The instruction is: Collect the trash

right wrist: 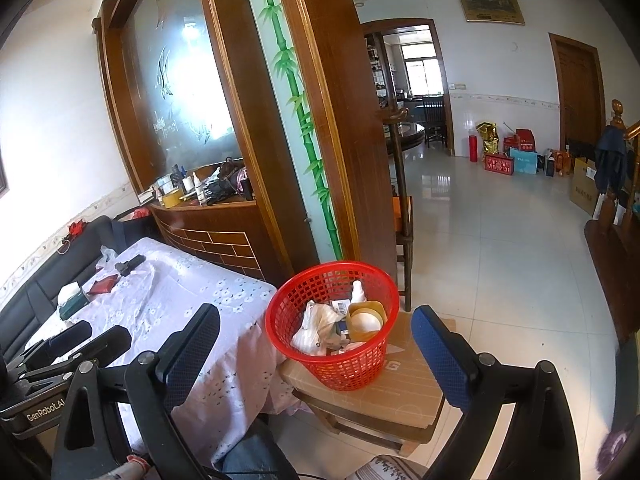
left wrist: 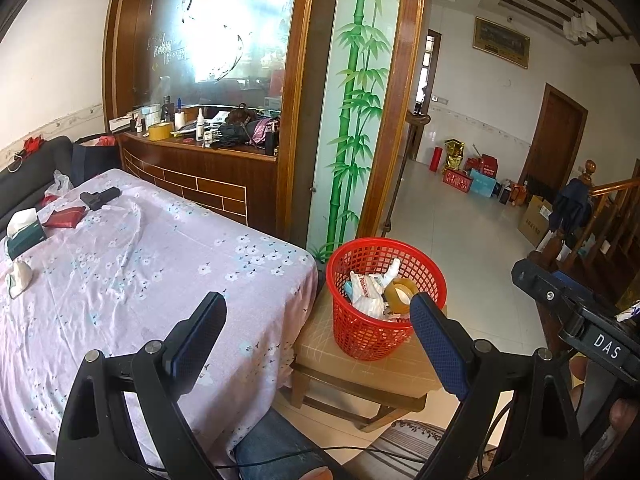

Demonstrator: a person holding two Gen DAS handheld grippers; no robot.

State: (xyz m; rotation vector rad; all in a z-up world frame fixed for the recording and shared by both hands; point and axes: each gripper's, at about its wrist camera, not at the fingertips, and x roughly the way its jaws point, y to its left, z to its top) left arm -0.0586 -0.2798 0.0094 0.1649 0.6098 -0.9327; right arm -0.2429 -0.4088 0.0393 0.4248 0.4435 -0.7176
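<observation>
Left gripper [left wrist: 316, 320]: I read its 2 fingers as spread wide with nothing between them, hovering over the near edge of the table [left wrist: 120, 264].

Right gripper [right wrist: 316, 332]: also spread wide and carrying nothing, held in front of the red basket [right wrist: 332, 360], which shows between its fingers.

Basket: it stands on a low wooden stool [right wrist: 404, 392] just beside the table's right corner, already holding a crumpled white bag [right wrist: 316, 328], a tape roll [right wrist: 366, 320] and a small white bottle [right wrist: 358, 292].

Trash left: the crumpled white wad [left wrist: 18, 278] at the table's near-left edge looks like the next candidate (a judgement; I cannot tell what it is made of). A tissue box [left wrist: 26, 228], a red packet [left wrist: 64, 216] and a black object [left wrist: 100, 197] lie farther back.

Key relation: the wad lies far left of my left gripper and well apart from the basket at right, so the left gripper is the nearer 1. The wad's long axis seems to run roughly along the table edge.

Room: open cloth between gripper and wad, nothing in the path. The table edge is close by the wad, so I would come from above, not push sideways.

Carry risk: the right gripper sits near the basket, so I would watch for crowding there.
</observation>
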